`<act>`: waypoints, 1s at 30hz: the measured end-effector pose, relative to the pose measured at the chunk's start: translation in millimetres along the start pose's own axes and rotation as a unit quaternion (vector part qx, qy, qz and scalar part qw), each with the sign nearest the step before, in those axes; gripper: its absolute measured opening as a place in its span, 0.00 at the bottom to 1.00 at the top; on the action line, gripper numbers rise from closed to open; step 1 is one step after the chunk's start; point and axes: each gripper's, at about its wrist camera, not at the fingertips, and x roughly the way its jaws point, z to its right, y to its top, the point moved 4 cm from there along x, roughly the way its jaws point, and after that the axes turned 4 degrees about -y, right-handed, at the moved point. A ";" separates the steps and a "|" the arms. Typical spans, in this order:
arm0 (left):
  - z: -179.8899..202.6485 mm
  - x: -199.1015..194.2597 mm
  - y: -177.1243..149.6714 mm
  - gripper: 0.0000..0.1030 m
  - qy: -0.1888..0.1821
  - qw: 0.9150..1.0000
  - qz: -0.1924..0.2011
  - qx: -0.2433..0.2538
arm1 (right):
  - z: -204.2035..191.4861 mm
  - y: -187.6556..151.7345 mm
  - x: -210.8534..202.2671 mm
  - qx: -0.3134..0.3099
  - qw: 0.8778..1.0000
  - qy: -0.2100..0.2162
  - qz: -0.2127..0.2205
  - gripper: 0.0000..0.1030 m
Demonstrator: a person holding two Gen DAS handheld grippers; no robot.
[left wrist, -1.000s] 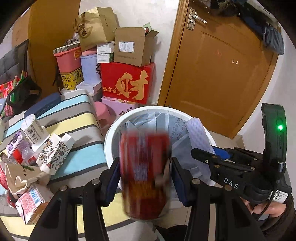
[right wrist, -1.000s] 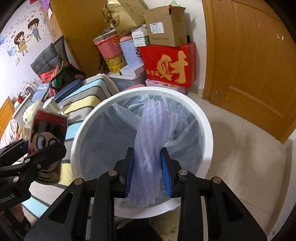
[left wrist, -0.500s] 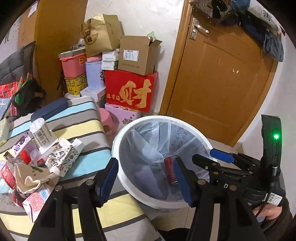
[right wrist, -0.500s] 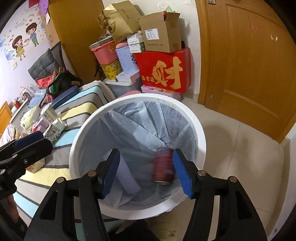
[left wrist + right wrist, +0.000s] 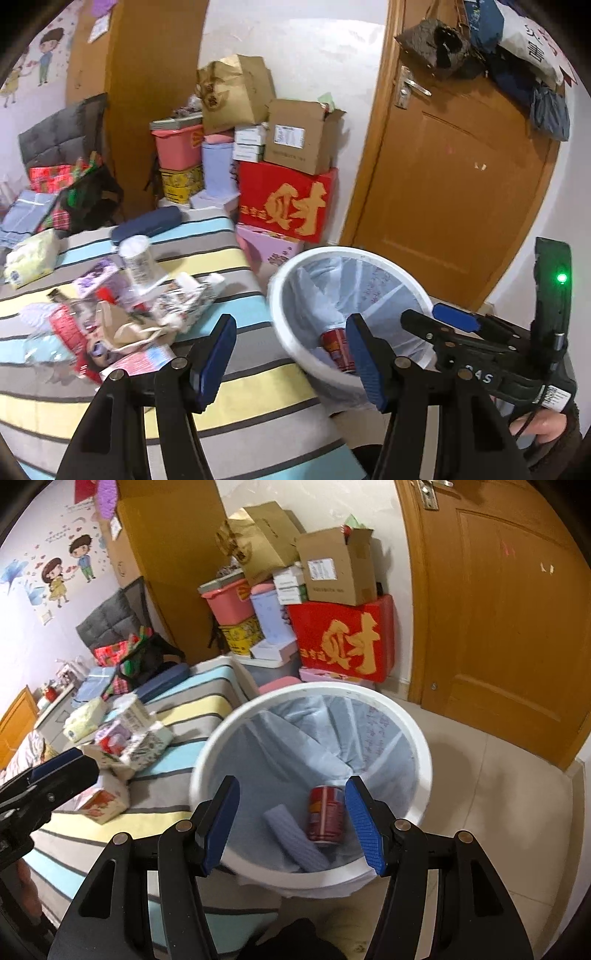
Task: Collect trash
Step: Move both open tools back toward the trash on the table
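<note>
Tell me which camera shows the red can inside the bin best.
The right wrist view: the red can lies in full sight on the bin's bottom. In the left wrist view, the near rim and a blue pad hide most of it.

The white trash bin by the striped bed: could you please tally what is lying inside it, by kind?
Inside the white trash bin, on its pale blue liner:
Red can: 1
Lavender foam wrap roll: 1
Total: 2
</note>
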 end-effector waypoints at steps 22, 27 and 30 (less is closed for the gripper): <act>-147.1 -90.6 -63.1 0.60 0.111 0.986 0.034 -0.116 | -100.0 -31.5 4.5 -0.035 0.996 0.073 -0.025 0.59; -174.0 -96.2 -78.7 0.60 0.116 0.983 0.029 -0.139 | -126.3 -40.8 12.4 -0.040 0.994 0.091 -0.046 0.59; -186.8 -98.1 -85.1 0.60 0.124 0.981 0.025 -0.145 | -142.9 -44.0 19.0 -0.042 0.992 0.104 -0.060 0.59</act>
